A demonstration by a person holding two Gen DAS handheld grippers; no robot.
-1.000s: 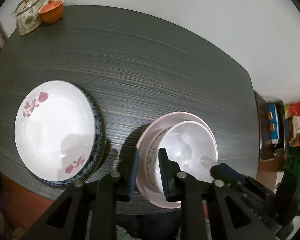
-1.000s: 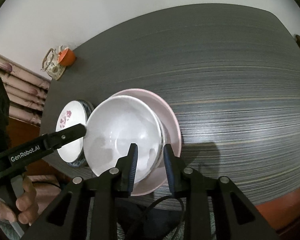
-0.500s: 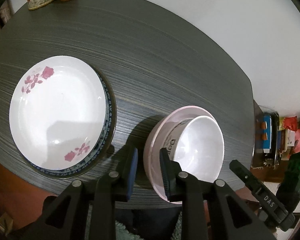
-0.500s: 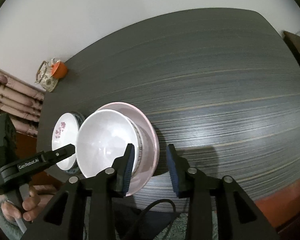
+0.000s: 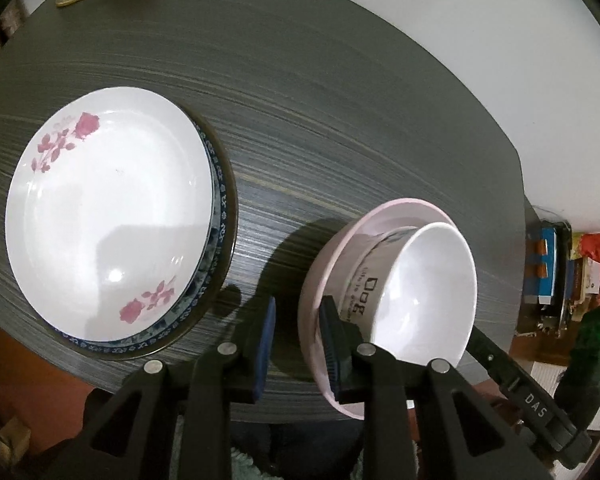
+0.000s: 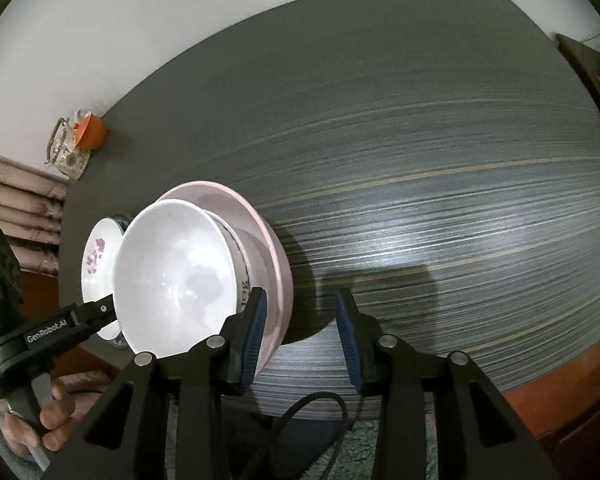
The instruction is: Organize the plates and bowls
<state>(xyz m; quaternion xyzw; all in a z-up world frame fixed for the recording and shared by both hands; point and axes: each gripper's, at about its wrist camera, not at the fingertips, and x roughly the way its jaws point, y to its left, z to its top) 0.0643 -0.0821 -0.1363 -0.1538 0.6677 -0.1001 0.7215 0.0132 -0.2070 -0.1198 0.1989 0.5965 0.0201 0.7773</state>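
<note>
Streaked dark table (image 5: 340, 120) bears round glossy white bowl (image 5: 424, 292) nested in pink bowl (image 5: 320, 280).

White bowl (image 5: 424, 292) with dark lettering on its side, nested in wider pink bowl (image 5: 328, 264) near the surface's front edge, white plate (image 5: 108, 216) with pink flowers stacked on blue-patterned plate (image 5: 220, 216) just beside them

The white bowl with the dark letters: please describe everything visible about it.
The white bowl looks like glossy ceramic, plain inside, with dark print on its outer wall. It sits upright, nested inside the wider pink bowl, near the table's front edge. Its inside is empty. Neither tool touches it.
</note>
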